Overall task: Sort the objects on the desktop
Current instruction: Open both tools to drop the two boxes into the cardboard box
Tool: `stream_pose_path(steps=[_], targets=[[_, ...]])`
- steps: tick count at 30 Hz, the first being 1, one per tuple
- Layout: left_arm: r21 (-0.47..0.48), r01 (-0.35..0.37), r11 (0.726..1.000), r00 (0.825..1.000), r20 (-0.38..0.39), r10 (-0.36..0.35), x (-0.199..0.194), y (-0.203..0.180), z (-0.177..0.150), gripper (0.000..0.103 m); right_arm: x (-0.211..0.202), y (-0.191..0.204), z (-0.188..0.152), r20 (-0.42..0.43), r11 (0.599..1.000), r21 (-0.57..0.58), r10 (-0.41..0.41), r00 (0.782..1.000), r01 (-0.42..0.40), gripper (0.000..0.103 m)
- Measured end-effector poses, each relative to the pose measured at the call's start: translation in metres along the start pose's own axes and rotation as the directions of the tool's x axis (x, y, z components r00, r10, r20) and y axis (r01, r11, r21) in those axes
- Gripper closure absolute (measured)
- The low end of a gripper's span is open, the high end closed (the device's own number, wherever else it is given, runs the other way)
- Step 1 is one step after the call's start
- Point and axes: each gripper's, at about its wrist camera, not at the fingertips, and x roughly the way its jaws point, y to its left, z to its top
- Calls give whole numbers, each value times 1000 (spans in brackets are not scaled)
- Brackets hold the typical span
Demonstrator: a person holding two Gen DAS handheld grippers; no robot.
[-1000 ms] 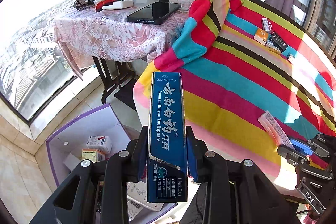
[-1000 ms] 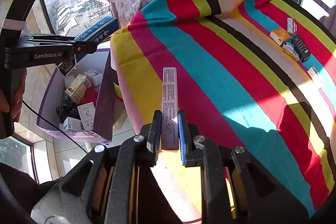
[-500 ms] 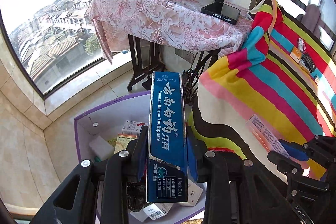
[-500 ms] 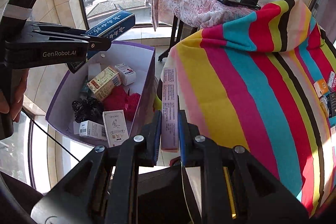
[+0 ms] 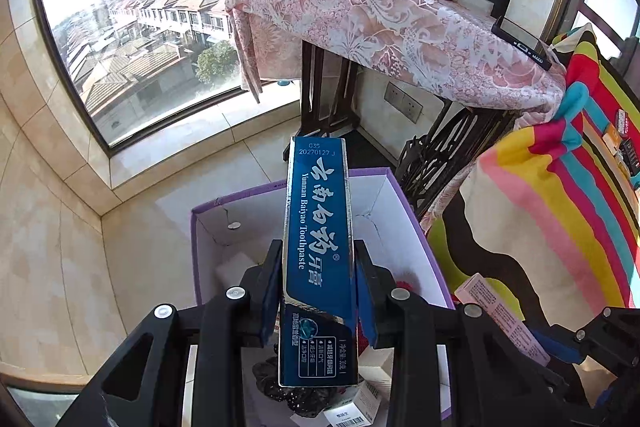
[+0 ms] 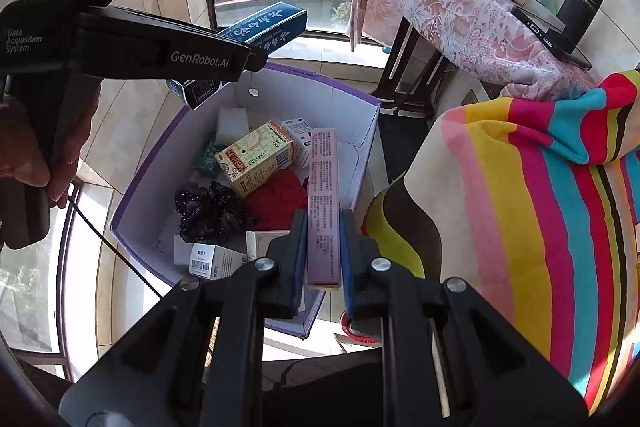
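Toothpaste box (image 5: 318,251) hides purple bin (image 5: 208,215) contents.

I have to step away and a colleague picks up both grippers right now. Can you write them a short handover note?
Left gripper: shut on the blue toothpaste box, above the purple-edged box.
Right gripper: shut on the slim pink box, over the same box's near side.
Done: several small cartons, a dark scrunchie and a red item already lie inside.
Left: release both, then fetch the small items on the striped cloth.
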Motion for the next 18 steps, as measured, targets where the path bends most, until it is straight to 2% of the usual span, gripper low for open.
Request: stream_pose_path(steps=[5, 6, 8, 9, 10, 14, 18], targets=[[-38, -13, 999, 1000, -23, 12, 14, 11, -2, 69, 14, 8, 8, 0, 999, 8, 49, 999, -49, 85], [-49, -23, 999, 999, -27, 22, 16, 13, -3, 66, 17, 7, 9, 1, 998, 23, 62, 998, -62, 82], [-77, -37, 996, 999, -37, 34, 18, 20, -3, 48, 22, 2, 9, -8, 994, 68, 85, 996, -84, 67], [-87, -38, 995, 999, -36, 35, 18, 23, -3, 34, 24, 0, 8, -10, 992, 88, 89, 996, -88, 55], [-91, -40, 995, 999, -30, 37, 18, 25, -3, 30, 25, -2, 6, -8, 991, 101, 91, 996, -90, 48], [-107, -51, 993, 998, -27, 48, 17, 30, -3, 28, 23, -10, 1, -1, 987, 138, 84, 996, -83, 47], [-106, -34, 994, 999, -26, 31, 17, 23, -2, 27, 13, -26, -4, 25, 977, 197, 73, 997, -77, 40]])
